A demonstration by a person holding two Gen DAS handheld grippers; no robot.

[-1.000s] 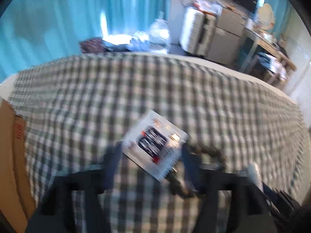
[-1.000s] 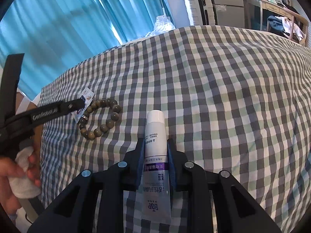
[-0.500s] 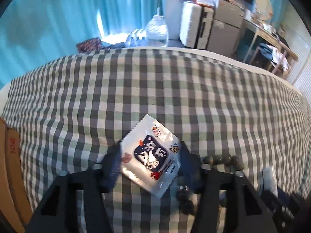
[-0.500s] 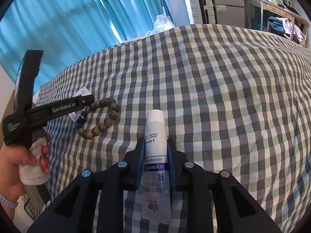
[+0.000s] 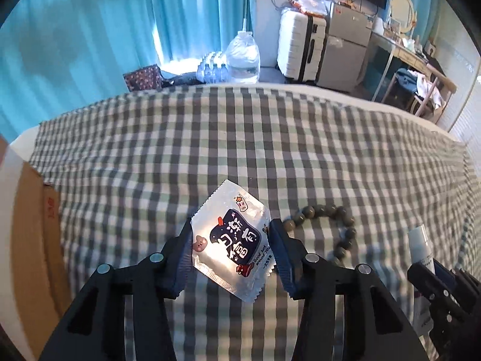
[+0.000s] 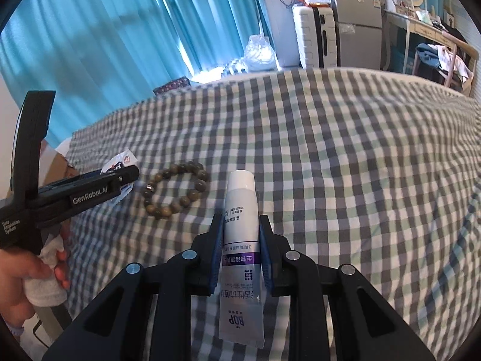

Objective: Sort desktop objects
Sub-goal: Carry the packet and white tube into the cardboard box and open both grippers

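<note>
Left hand-held gripper (image 5: 231, 240): pads pressed on both edges of a silver snack sachet (image 5: 231, 237), lifted above the checked bed cover (image 5: 270, 138). Just right of it, flat on the cover, a bead bracelet (image 5: 333, 225). Right hand-held gripper (image 6: 240, 240): narrow, clamped on a white toothpaste tube (image 6: 242, 240), cap pointing away.

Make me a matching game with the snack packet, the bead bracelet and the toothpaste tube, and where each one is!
Things:
1. snack packet
2. bead bracelet
3. toothpaste tube

Places:
A. lying loose on the checked cloth
B. between the right claw's pads
C. between the left claw's pads

Pairs: 1-C, 2-A, 3-B
</note>
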